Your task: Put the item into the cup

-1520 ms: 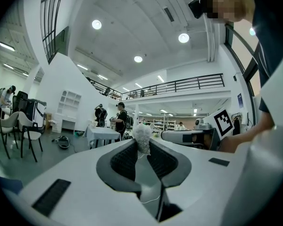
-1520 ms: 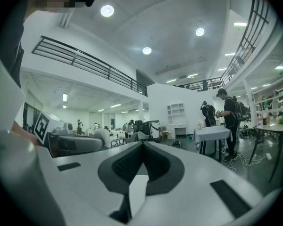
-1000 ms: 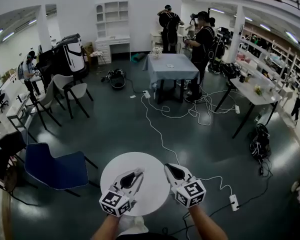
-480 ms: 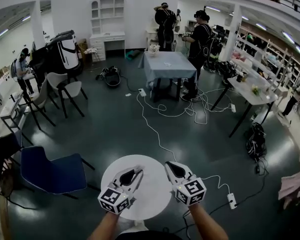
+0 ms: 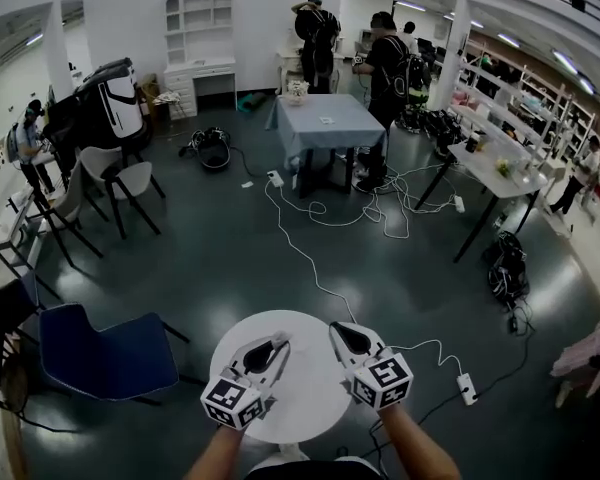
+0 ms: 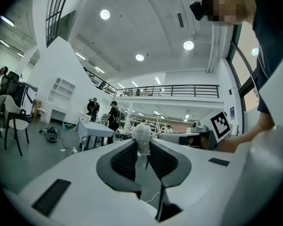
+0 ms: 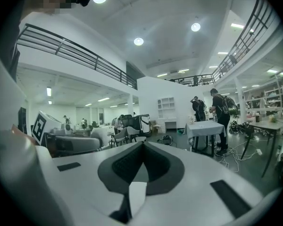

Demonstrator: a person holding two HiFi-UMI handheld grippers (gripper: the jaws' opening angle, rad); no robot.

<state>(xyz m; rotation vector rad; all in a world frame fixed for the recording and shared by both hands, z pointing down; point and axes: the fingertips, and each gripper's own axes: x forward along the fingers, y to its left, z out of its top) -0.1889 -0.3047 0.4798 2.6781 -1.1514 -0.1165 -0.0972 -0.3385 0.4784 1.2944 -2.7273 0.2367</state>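
A small whitish, fuzzy item (image 6: 142,138) is pinched between the tips of my left gripper (image 6: 142,146), which is shut on it and points level. In the head view the left gripper (image 5: 271,349) and right gripper (image 5: 338,333) hover side by side over a round white table (image 5: 305,393). The right gripper (image 7: 142,144) has its jaws together with nothing between them. Far ahead stands a cloth-covered table (image 5: 322,126) with a small pale vessel (image 5: 298,91) on it; I cannot tell whether that is the cup.
A blue chair (image 5: 105,353) stands to the left of the round table. White cables (image 5: 310,263) and a power strip (image 5: 468,388) lie on the dark floor. Two people (image 5: 385,68) stand behind the cloth table. More chairs (image 5: 120,178) and a long table (image 5: 500,173) line the sides.
The room has slid slightly left and down in the head view, with the cloth table a little nearer. Both grippers keep the same pose, and the item stays in the left one.
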